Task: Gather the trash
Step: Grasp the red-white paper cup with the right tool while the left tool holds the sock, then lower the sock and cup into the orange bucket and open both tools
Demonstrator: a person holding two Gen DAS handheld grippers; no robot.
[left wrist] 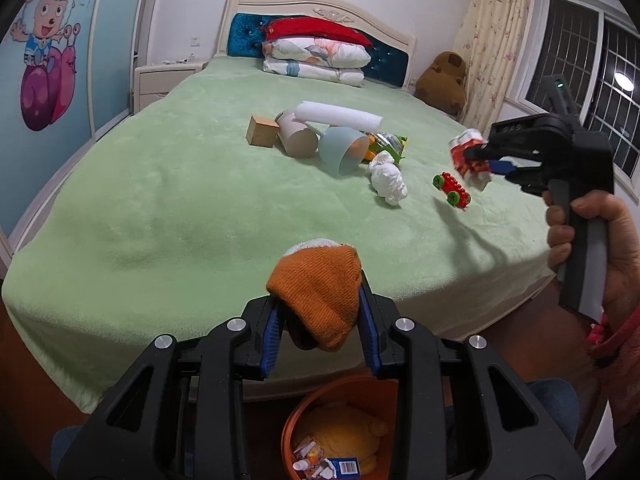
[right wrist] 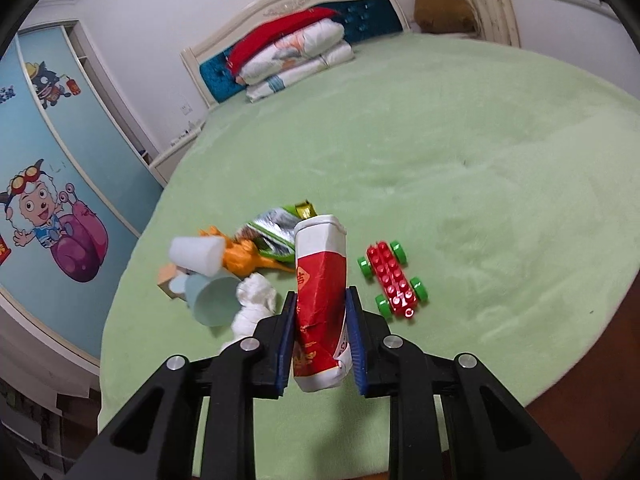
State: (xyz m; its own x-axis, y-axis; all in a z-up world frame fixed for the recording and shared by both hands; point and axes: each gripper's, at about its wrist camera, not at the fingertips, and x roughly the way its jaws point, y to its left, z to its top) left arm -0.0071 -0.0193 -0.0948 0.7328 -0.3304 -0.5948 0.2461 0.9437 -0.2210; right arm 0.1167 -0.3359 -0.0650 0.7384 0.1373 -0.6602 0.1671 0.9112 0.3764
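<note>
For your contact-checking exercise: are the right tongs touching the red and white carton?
Touching. The right wrist view shows the right tongs with both blue pads pressed against the sides of the red and white carton, lifted clear of the bed.

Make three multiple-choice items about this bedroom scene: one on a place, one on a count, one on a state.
1. Where is the orange bin?
A. On the bed
B. On the floor below the left gripper
C. On the nightstand

2. How many green wheels has the red toy brick car?
A. Two
B. Four
C. Six

3. What is the right gripper doing?
A. Gripping a red and white carton
B. Standing open
C. Gripping a cup

Answers: 1 B, the bin shows under its fingers; 2 B, two wheels on each side; 3 A, both pads press the carton.
</note>
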